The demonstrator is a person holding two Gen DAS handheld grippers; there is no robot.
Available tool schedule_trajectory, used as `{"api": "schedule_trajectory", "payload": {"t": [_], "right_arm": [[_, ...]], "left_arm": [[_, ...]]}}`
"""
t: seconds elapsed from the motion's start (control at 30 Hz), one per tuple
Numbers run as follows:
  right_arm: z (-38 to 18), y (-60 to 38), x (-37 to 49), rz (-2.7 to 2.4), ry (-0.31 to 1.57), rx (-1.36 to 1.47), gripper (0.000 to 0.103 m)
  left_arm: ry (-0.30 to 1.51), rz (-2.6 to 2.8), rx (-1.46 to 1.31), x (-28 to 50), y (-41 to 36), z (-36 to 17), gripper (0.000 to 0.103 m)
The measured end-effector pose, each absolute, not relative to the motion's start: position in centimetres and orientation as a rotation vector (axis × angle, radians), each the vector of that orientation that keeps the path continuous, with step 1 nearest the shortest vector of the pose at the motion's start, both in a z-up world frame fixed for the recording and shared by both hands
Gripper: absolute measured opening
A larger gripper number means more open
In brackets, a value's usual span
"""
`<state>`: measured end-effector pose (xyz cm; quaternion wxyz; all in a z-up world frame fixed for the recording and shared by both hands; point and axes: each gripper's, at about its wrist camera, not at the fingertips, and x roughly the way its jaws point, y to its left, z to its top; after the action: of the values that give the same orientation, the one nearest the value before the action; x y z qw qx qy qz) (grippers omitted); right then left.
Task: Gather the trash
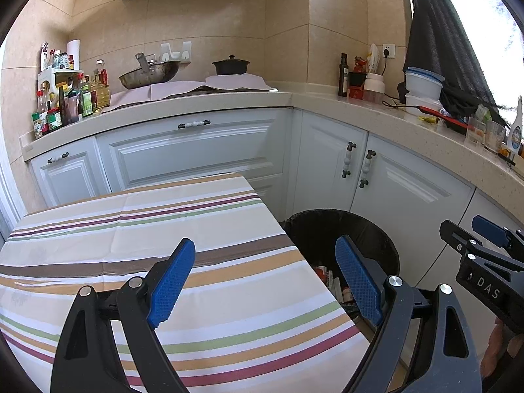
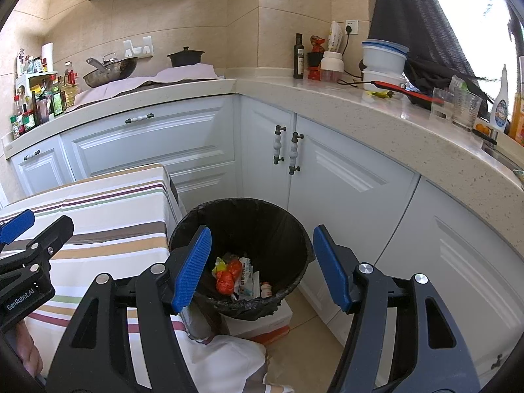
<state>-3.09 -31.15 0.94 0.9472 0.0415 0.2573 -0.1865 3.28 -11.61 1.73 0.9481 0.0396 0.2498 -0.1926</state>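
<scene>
Both tongs are hanging spread and empty: right tongs (image 2: 262,262) above the bin (image 2: 296,226), wrappers (image 2: 235,275) lying inside; left tongs (image 1: 265,281) over the striped counter (image 1: 98,229), advisably checking for leftovers.

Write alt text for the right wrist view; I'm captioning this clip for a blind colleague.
The open, empty right gripper hovers over a black-lined trash bin holding an orange wrapper, a small bottle and other wrappers. A striped tablecloth lies to the left with the left gripper above it; white cabinets stand behind.
</scene>
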Motion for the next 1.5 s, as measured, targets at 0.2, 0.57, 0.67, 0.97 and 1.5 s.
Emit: {"api": "schedule_trajectory", "payload": {"t": [0.2, 0.57, 0.67, 0.97, 1.5], "right_arm": [[0.91, -31.30, -3.13, -0.382, 0.522, 0.086, 0.063], [0.79, -31.71, -3.24, -0.383, 0.524, 0.086, 0.063], [0.81, -31.63, -3.21, -0.382, 0.525, 0.085, 0.063], [0.82, -31.60, -3.20, -0.382, 0.525, 0.085, 0.063], [0.81, -31.72, -3.21, -0.382, 0.525, 0.084, 0.063]], "left_arm": [[0.510, -0.392, 0.078, 3.30, -11.62, 1.67, 0.085], [0.512, -0.390, 0.074, 3.31, -11.50, 1.54, 0.085], [0.511, -0.390, 0.076, 3.37, -11.44, 1.54, 0.085], [0.506, -0.390, 0.072, 3.33, -11.18, 1.46, 0.085], [0.497, -0.399, 0.065, 3.27, -11.30, 1.95, 0.085]]}}
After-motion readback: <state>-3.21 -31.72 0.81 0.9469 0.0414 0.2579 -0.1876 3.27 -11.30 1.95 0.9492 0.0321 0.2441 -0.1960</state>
